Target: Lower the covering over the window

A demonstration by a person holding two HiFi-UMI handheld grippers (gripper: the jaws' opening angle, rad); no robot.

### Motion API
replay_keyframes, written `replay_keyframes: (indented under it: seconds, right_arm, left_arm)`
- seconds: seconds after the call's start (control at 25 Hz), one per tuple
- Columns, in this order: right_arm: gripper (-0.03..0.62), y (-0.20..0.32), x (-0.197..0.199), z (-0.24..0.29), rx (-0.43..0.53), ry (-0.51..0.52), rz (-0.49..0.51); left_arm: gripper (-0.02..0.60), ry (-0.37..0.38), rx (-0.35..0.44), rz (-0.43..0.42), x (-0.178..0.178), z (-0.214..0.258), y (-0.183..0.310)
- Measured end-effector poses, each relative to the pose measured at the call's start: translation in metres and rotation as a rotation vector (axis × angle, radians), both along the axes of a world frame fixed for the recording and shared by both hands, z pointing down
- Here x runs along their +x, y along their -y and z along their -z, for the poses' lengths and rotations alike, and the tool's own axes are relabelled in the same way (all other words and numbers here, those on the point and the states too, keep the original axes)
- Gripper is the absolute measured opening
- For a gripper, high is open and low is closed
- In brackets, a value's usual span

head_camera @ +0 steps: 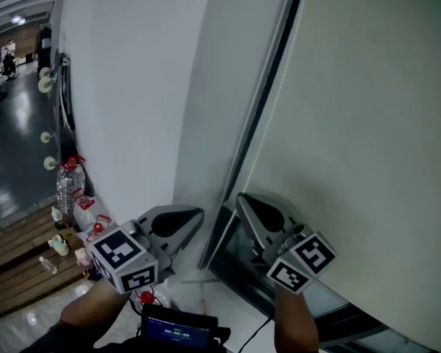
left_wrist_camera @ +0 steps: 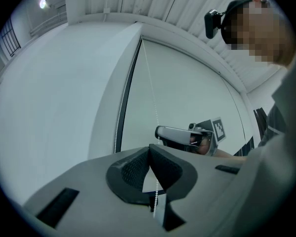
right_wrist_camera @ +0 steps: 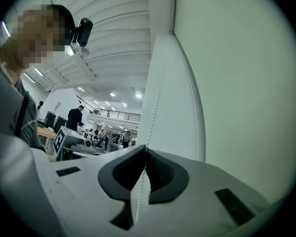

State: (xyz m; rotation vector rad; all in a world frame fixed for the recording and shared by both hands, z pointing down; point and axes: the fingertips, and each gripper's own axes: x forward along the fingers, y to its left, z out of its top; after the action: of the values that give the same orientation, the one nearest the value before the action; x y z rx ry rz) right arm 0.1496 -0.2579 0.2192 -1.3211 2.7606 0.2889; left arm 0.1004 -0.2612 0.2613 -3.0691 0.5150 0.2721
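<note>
A person stands close to a window, a gripper in each hand, seen from above. A pale roller blind (head_camera: 367,123) fills the right half of the frame, and a dark strip of window shows under its lower edge at the bottom right. A thin bead chain (left_wrist_camera: 150,88) hangs along the dark window frame (head_camera: 268,87) at the blind's left edge.

The left gripper (head_camera: 198,215), low and left of centre, is clenched on the bead chain, and in its own view the beads run down between the closed pads. The right gripper (head_camera: 242,198), just beside it at the blind's edge, is also clamped on a strand of the chain.

A white wall (head_camera: 132,87) fills the centre left. Plastic bottles (head_camera: 67,182) stand at its foot, beside wooden planks (head_camera: 14,263) at the lower left.
</note>
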Motion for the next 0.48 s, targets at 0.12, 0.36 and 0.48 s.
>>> replay_keyframes:
  seconds: [0.12, 0.36, 0.48]
  right_arm:
    - [-0.006, -0.006, -0.007, -0.003, 0.016, 0.004, 0.004]
    - [-0.006, -0.012, -0.009, -0.005, 0.023, -0.002, -0.008]
    - [-0.006, -0.015, -0.010, -0.004, 0.029, -0.002, -0.002]
  left_arm:
    - [0.000, -0.001, -0.003, 0.001, 0.000, -0.004, 0.000]
    - [0.000, -0.001, -0.003, 0.004, -0.002, -0.004, -0.001]
    - [0.000, -0.003, -0.004, 0.009, -0.002, -0.001, -0.002]
